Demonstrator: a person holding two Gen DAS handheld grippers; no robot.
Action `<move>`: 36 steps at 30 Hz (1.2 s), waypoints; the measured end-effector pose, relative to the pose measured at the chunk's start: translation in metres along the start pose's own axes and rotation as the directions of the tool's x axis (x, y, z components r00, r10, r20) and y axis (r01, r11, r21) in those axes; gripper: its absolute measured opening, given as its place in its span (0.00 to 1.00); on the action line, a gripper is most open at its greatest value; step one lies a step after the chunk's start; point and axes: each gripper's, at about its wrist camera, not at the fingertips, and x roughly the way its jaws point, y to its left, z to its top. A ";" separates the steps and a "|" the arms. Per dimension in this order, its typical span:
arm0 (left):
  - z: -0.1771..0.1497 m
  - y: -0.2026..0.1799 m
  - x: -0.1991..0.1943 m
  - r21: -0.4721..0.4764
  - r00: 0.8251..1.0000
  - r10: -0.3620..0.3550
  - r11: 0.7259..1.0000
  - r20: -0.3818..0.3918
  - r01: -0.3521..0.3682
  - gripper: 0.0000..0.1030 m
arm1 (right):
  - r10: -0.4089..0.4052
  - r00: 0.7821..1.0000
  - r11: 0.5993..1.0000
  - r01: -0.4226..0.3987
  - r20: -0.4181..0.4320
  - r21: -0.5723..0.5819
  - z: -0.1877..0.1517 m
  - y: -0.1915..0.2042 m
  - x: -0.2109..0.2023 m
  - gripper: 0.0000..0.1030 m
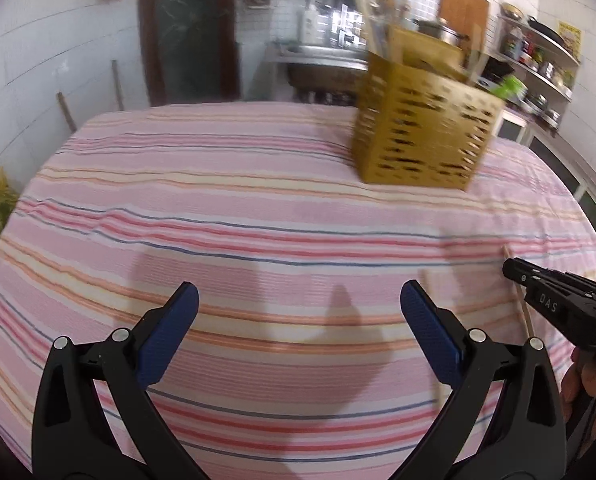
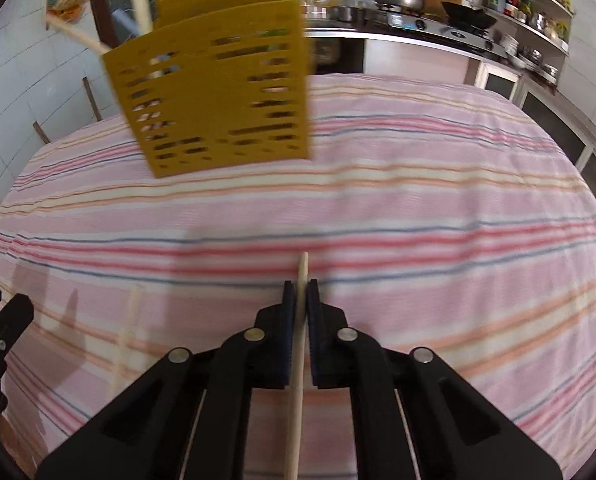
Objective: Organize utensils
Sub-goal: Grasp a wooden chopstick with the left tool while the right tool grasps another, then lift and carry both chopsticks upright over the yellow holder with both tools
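My right gripper (image 2: 300, 284) is clenched on a wooden chopstick (image 2: 303, 266), whose tip pokes out past the blue pads above the striped cloth (image 2: 418, 208) covering the worktop. My left gripper (image 1: 299, 302) hangs released, nothing between its pads. A second chopstick (image 2: 128, 332) lies on the cloth between the two grippers. The yellow slotted utensil holder (image 2: 218, 96) stands farther back on the cloth, with utensils inside it.

White tiled walls (image 1: 38, 60), dark door (image 1: 186, 28), cluttered kitchen shelves (image 2: 538, 12).
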 end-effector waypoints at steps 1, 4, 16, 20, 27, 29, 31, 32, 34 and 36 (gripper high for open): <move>-0.001 -0.010 0.001 0.013 1.000 -0.008 1.000 -0.006 0.008 0.95 | -0.003 1.000 1.000 0.003 -0.001 0.011 -0.002 -0.011 -0.002 0.06; -0.004 -0.036 0.007 0.042 0.999 -0.033 0.999 -0.032 0.035 0.95 | 0.008 1.000 0.999 -0.008 -0.007 0.031 -0.007 -0.034 -0.006 0.06; -0.011 -0.072 0.040 0.084 0.987 -0.002 0.996 -0.161 0.016 0.62 | 0.016 1.000 1.000 -0.016 -0.023 0.024 0.001 -0.052 0.002 0.07; -0.010 -0.073 0.042 0.073 0.986 -0.008 0.997 -0.167 0.021 0.50 | -0.004 1.000 1.000 0.004 -0.022 0.031 0.001 -0.051 0.003 0.07; -0.002 -0.074 0.045 0.086 0.983 -0.019 0.996 -0.181 0.035 0.10 | 0.000 1.000 0.999 0.000 0.001 0.039 0.000 -0.050 0.002 0.07; 0.000 -0.073 0.046 0.086 0.983 -0.024 0.996 -0.181 0.040 0.06 | 0.003 1.000 0.999 -0.004 0.002 0.047 -0.001 -0.050 0.001 0.07; 0.001 -0.070 0.045 0.078 0.984 -0.031 0.996 -0.178 0.045 0.06 | 0.005 1.000 0.999 -0.005 0.007 0.050 -0.002 -0.049 -0.001 0.06; 0.001 -0.069 0.043 0.078 0.985 -0.030 0.996 -0.172 0.044 0.06 | 0.006 1.000 0.999 -0.007 0.011 0.049 -0.003 -0.048 -0.003 0.06; 0.002 -0.068 0.040 0.085 0.987 -0.030 0.995 -0.155 0.044 0.05 | 0.010 1.000 0.999 -0.011 0.021 0.050 -0.004 -0.048 -0.006 0.06; 0.003 -0.066 0.033 0.092 0.991 -0.027 0.995 -0.129 0.039 0.05 | 0.022 0.999 0.998 -0.024 0.038 0.053 -0.004 -0.046 -0.010 0.06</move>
